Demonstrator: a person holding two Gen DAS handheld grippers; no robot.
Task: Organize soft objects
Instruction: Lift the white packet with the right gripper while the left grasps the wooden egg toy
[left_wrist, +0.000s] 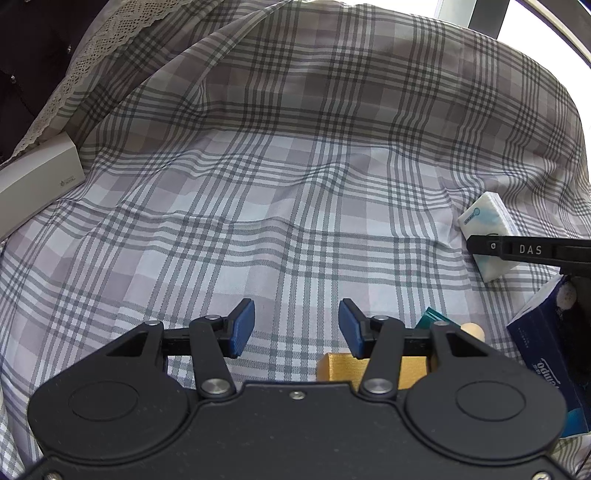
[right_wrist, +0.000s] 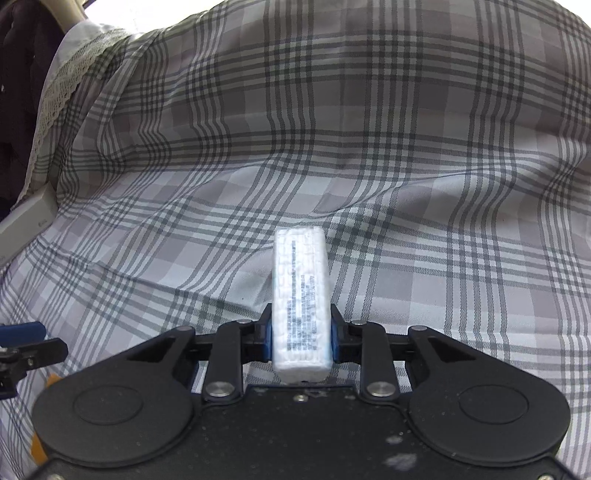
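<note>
1. At the far left of the left wrist view a white box (left_wrist: 35, 184) with a small logo lies at the edge of the plaid sheet (left_wrist: 295, 166), just under a lace-trimmed fabric (left_wrist: 92, 51).
2. The left gripper (left_wrist: 296, 328) hangs over the bare plaid sheet with its blue pads (left_wrist: 242, 326) standing apart, roughly half open, and nothing between them.
3. Below and right of that gripper sits a gold-coloured block (left_wrist: 341, 371), partly hidden by the gripper's body; a teal item (left_wrist: 430, 319) and a small beige rounded piece (left_wrist: 474, 330) show just behind its right linkage, too little to identify.
4. At the right edge lies a dark blue tissue box (left_wrist: 550, 354) with white lettering.
5. Above that box is a white tissue pack (left_wrist: 487, 225), crossed by a black finger marked "DAS" that belongs to the right gripper (left_wrist: 476, 245).
6. In the right wrist view the right gripper (right_wrist: 301, 336) is clamped on that same tissue pack (right_wrist: 300, 288): both blue pads press its sides, and the pack points away from the camera, printed face up, over the plaid sheet (right_wrist: 406, 166).
7. A blue pad (right_wrist: 22, 328) of the left gripper (right_wrist: 26, 347) shows at that view's left edge.
</note>
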